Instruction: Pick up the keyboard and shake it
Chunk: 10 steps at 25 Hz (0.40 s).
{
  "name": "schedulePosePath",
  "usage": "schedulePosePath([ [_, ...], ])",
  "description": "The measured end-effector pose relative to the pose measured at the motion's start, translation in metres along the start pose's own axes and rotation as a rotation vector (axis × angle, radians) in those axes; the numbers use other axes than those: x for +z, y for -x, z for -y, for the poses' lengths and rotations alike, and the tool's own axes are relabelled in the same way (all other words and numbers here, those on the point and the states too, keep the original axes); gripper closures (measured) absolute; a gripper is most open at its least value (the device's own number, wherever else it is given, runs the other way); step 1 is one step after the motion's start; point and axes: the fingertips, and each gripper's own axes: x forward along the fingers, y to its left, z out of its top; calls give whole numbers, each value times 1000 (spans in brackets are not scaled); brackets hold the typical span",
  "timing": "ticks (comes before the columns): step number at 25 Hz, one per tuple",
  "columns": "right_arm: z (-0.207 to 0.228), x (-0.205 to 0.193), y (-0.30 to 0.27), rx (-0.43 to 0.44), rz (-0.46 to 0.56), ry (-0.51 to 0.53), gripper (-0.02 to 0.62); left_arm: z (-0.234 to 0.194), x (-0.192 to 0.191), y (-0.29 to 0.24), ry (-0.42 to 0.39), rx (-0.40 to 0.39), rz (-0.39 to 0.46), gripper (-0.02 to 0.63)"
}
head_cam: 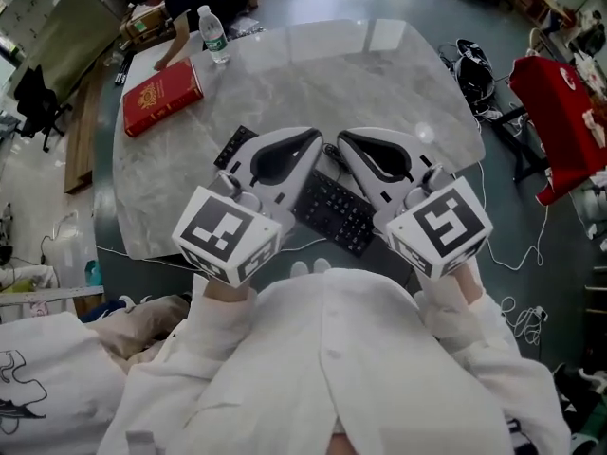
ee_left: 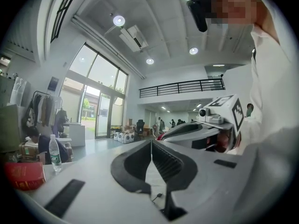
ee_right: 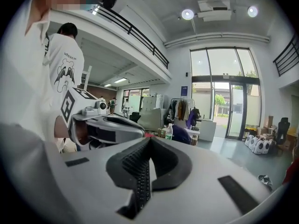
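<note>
One keyboard (head_cam: 334,212), one red book (head_cam: 161,96), one water bottle (head_cam: 212,34), one table (head_cam: 389,74) — two grippers, left gripper (head_cam: 317,135), right gripper (head_cam: 342,138)

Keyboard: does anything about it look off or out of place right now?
Yes. The keyboard is not lying flat on the table. It sits askew, clamped between the left gripper and the right gripper, and overlaps the table's near edge. No damage or spill is visible.

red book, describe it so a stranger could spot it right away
On the pale marble table, look to the far left corner, away from the person. The red book lies flat next to an upright water bottle, and it is the only red thing on the tabletop, with a gold emblem on its cover.
</note>
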Motion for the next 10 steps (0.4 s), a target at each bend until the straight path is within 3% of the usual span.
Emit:
schedulePosePath([
  [10, 4, -2, -6, 116, -35, 4, 568, -1, -7, -5, -2, 11, -53, 588],
])
